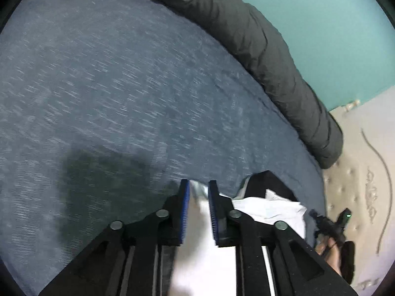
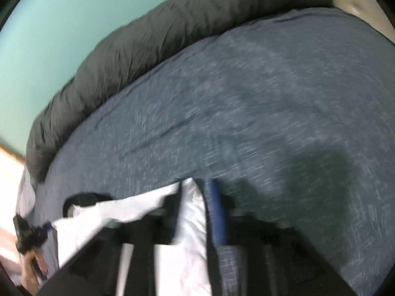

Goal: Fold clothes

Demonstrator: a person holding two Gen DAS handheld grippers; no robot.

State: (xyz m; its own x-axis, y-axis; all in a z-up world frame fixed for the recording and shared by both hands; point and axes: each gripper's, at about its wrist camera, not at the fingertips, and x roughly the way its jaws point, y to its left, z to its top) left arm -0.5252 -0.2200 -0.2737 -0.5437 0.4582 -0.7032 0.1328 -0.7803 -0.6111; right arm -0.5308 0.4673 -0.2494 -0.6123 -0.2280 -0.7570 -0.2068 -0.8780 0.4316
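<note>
Both grippers, left | right | fingers clamp white garment | stretched between them

Matt heathered blue bedspread, smooth white cloth garment, crinkled dark duvet.
</note>
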